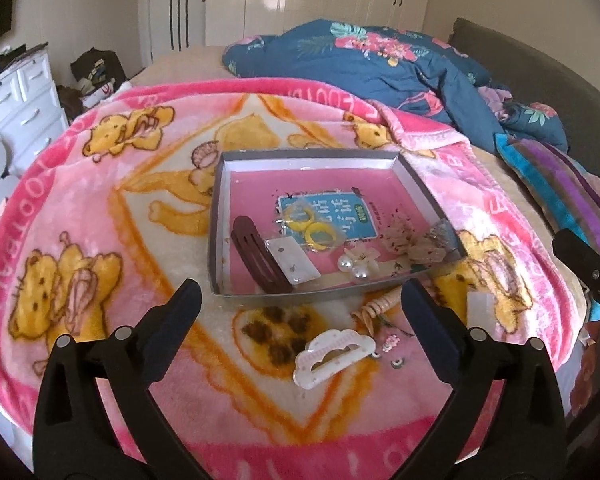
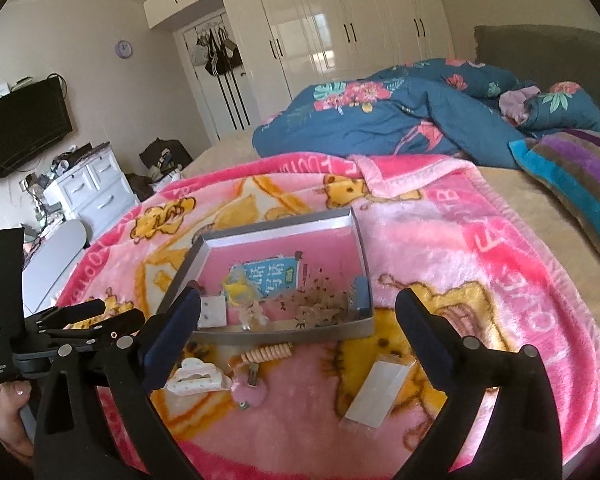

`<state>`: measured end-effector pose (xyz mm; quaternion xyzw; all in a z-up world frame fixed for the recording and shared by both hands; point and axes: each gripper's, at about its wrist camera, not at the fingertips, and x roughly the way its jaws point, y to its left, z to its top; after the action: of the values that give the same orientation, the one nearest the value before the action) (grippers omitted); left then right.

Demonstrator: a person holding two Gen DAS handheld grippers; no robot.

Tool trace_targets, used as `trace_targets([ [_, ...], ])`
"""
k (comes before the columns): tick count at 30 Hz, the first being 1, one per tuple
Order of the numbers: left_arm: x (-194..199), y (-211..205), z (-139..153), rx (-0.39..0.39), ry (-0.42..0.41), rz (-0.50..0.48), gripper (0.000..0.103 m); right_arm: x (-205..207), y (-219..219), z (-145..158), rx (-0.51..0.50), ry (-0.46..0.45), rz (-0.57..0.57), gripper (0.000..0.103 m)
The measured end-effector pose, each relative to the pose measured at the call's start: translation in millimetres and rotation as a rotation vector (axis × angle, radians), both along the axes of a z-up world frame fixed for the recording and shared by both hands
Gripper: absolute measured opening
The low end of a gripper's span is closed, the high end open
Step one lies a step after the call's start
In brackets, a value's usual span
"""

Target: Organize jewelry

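One shallow box [image 1: 420,178], two yellow rings [image 1: 310,226], two pearl beads [image 1: 354,266], one white cloud-shaped hair clip [image 1: 332,354], one brown hair clip [image 1: 260,258].

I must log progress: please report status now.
Left gripper open, empty. Right gripper open, empty. Cloud-shaped hair clip outside box. Nothing blocking.

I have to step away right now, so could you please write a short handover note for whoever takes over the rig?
Left claw: open, empty, hanging over the pink blanket short of the tray.
Right claw: open, empty, same.
In the grey tray: brown hair clip, yellow rings in a bag, pearl earrings, a white card, pale flower pieces.
Left on the blanket, in front of the tray: white cloud-shaped claw clip, peach coil hair tie, pink clip, clear packet, a few small beads.
Next: probably the cloud clip, which is nearest the left claw.
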<state>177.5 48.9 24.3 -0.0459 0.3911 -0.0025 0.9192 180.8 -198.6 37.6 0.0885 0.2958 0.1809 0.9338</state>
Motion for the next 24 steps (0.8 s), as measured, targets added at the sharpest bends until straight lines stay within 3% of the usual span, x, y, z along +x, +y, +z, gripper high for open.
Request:
trace_targets([
  [11, -28.5, -4.1, 30.1, 0.010, -0.056, 0.006, 0.094, -26.8, -9.9, 28.6, 0.004, -0.066, 0.007, 0.099],
  [24, -60.3, -0.8, 44.1, 0.023, -0.082, 0.018, 0.094, -62.3, -16.0, 53.4, -0.013, -0.134, 0.034, 0.099],
])
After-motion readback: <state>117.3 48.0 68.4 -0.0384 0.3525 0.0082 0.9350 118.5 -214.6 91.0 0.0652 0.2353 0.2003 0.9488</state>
